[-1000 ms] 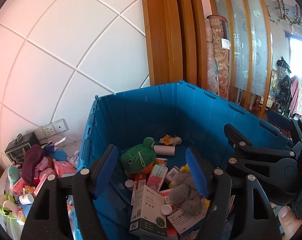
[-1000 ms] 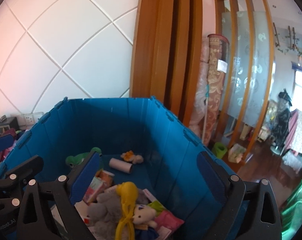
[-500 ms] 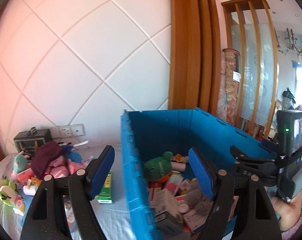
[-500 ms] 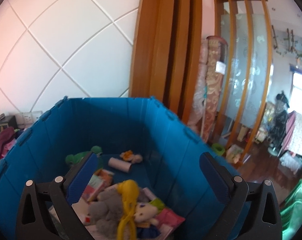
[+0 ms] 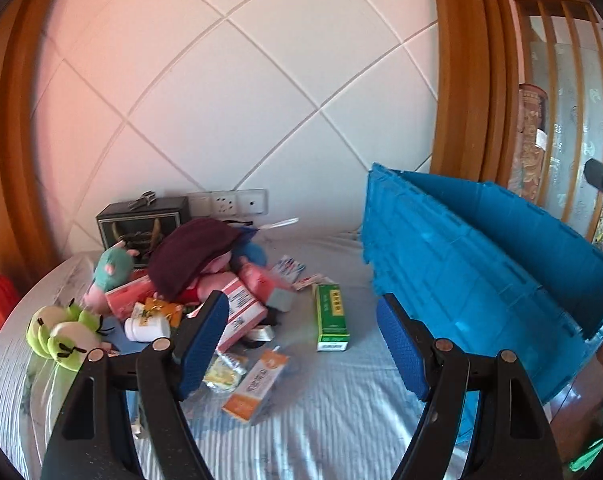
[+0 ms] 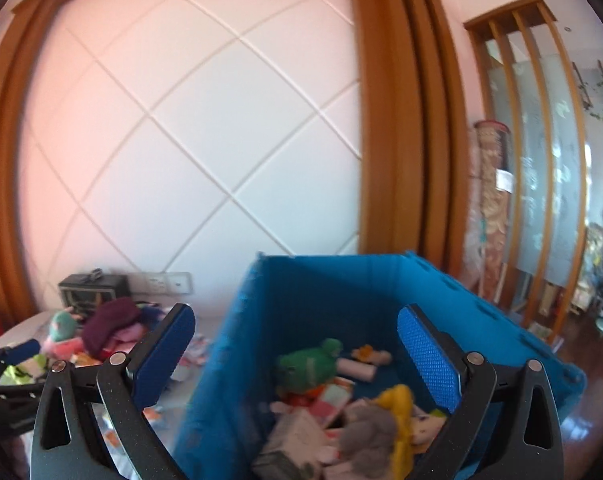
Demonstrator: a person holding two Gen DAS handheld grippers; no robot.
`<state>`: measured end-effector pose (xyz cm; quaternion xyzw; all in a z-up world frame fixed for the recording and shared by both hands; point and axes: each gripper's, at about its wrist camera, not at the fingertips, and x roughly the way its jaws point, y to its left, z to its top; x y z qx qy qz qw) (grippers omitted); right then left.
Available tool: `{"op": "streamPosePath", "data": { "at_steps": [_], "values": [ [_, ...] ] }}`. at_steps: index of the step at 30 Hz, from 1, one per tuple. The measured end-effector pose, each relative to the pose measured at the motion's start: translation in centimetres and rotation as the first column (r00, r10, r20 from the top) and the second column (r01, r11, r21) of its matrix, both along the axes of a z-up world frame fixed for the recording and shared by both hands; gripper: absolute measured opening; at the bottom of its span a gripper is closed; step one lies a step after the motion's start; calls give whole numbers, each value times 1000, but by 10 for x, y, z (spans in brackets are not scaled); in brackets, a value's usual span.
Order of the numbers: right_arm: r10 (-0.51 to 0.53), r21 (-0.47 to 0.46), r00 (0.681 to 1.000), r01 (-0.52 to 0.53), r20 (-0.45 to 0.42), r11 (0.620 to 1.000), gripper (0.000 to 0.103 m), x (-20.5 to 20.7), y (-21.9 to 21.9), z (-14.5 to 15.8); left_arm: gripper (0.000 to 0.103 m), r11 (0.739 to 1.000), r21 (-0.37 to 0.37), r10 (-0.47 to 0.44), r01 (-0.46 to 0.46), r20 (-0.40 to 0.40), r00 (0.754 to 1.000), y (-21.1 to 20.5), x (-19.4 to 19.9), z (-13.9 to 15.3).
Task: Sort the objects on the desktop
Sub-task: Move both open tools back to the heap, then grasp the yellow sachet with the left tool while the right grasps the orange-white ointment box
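My left gripper [image 5: 301, 344] is open and empty above the striped tablecloth, left of the blue crate [image 5: 473, 264]. Ahead of it lie a green box [image 5: 331, 316], an orange box [image 5: 255, 386], a pink-and-white box [image 5: 241, 312], a white bottle [image 5: 145, 328] and a pile of plush toys under a maroon cloth [image 5: 193, 252]. My right gripper [image 6: 297, 356] is open and empty over the crate's near left wall [image 6: 221, 376]. Inside the crate are a green plush frog [image 6: 311, 362], a grey plush [image 6: 367, 436], a yellow toy [image 6: 399, 404] and several boxes.
A black box [image 5: 141, 224] and wall sockets [image 5: 231, 202] stand at the back by the white tiled wall. Green plush toys [image 5: 61, 332] lie at the table's left edge. Wooden posts and a glass screen [image 6: 537, 184] rise to the right.
My left gripper has swung left out of the crate to above the loose items on the table. My right gripper has pulled back and turned left, so the crate's left wall now shows.
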<state>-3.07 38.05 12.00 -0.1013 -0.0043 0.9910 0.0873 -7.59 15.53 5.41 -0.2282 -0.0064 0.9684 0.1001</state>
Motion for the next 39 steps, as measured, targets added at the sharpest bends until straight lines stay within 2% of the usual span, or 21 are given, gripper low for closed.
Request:
{"op": "streamPosePath", "data": {
  "at_steps": [6,11,17,21,25,34,39],
  "values": [
    [133,20,991,-134,25,991,103,-21,-79,-9,76,996,-23,93,-92,85,992,-73,-17,-39],
    [252,-16,963,-252,90,968,103,-45,-148,-36,76,992,-38,124,-119,185,975,-116,-38,-78],
    [282,-90,912,-267,298,960,103,-94,-201,-109,76,995,-58,98,-85,284,954,-140,-64,-126],
    [229,-130,856,-190,464,973,103,-132,-207,-168,76,998,-37,59,-49,352,934,-144,-87,-153],
    [186,-155,789,-116,585,981,103,-162,-204,-213,76,999,-36,32,-19,405,914,-143,-113,-177],
    [159,-186,667,-31,728,982,103,-229,-217,-281,76,998,-68,17,19,496,868,-144,-161,-226],
    [159,-195,596,-4,787,981,103,-261,-224,-319,76,995,-93,13,41,522,853,-137,-177,-242]
  ]
}}
